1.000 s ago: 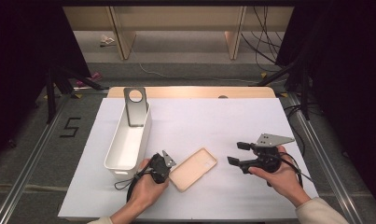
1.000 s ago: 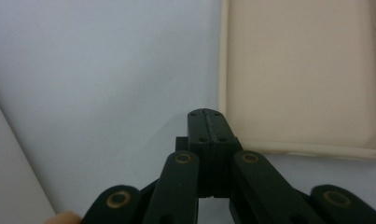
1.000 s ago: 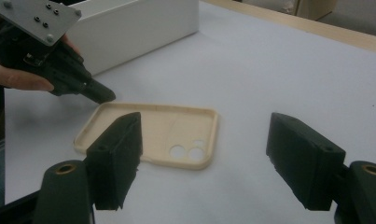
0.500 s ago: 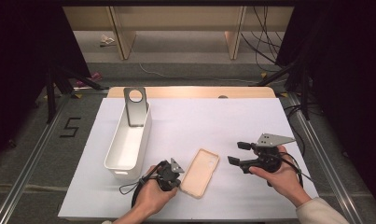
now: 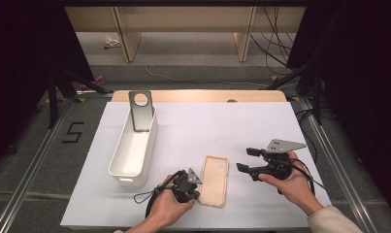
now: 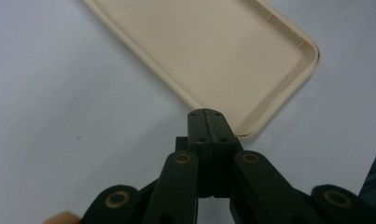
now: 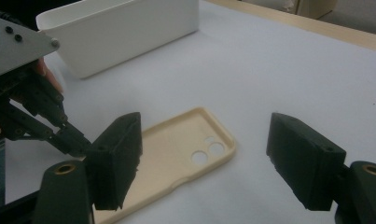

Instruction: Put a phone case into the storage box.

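Observation:
A beige phone case lies hollow side up on the white table, its camera holes at the far end. My left gripper is shut, and its tips rest on the case's rim at the near left corner. My right gripper is open just right of the case and holds nothing. In the right gripper view the case lies between and beyond its spread jaws, with the left gripper at the case's other side.
A long white bin stands at the left of the table, with a dark grey phone case leaning upright at its far end. The bin is beyond the beige case. The table's front edge is close to both hands.
The beige case has turned from a slant to nearly straight and slid right. My left gripper came back and right with it. My right gripper has stayed put.

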{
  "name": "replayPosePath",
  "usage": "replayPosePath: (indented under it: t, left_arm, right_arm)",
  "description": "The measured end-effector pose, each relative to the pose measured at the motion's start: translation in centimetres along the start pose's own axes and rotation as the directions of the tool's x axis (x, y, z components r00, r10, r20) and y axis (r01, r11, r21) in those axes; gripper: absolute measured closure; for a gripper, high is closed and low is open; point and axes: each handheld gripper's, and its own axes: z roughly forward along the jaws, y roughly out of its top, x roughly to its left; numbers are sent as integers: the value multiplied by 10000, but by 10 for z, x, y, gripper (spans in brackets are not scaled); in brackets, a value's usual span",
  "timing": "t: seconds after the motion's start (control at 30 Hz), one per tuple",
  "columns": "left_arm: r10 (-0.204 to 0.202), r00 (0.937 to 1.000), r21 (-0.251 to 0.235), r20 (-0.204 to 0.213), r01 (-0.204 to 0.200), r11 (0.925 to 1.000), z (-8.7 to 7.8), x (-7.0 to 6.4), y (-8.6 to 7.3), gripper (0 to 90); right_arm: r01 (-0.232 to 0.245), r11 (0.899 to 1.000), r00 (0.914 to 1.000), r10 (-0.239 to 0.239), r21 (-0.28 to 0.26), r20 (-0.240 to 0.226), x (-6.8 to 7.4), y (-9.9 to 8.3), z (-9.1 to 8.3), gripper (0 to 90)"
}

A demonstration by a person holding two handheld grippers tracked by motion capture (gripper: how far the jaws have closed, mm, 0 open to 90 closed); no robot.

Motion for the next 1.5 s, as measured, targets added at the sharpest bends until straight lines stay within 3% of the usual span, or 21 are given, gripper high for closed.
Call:
replayPosePath:
  t: [0.17,0.43,0.57,0.63,0.77,0.9,1.0,1.07,1.33,1.5]
  left_arm:
    - [-13,9997,-73,229,14,10000,3,-4,4,892]
    - [164,9998,-19,90,-164,9999,3,-5,4,863]
    - [461,9988,-180,-177,-464,9988,-4,-4,4,786]
    - [595,9980,-462,-202,-603,9971,-8,-2,2,698]
    - [994,9945,-1361,-318,-1028,9854,-24,6,-2,473]
    - [721,9972,-2226,-209,-749,9720,-40,10,-6,204]
    - [684,9976,-2713,-103,-686,9601,-49,14,-10,111]
    - [703,9974,-2837,-162,-720,9562,-52,15,-13,4]
    - [964,9911,-3423,-914,-1222,9316,-68,27,-26,0]
    - [862,9885,-3515,-1241,-1250,9278,-74,38,-34,0]
  right_arm:
    - [-10,10000,10000,10,0,4,0,0,-1,275]
    - [7,10000,10000,-7,28,-16,0,0,-1,273]
    - [53,10000,10000,-53,64,-1,0,0,-1,269]
    - [179,9998,9998,-179,115,69,1,0,-1,265]
    - [506,9980,9987,-510,389,94,3,0,-1,258]
    - [942,9919,9955,-942,848,-33,7,2,1,251]
    - [1214,9867,9926,-1210,1077,-102,11,2,3,240]
    - [1292,9847,9916,-1281,1169,-166,12,2,5,234]
    - [1286,9843,9917,-1269,1206,-217,11,1,6,216]
    - [1323,9837,9912,-1304,1217,-236,12,0,6,215]
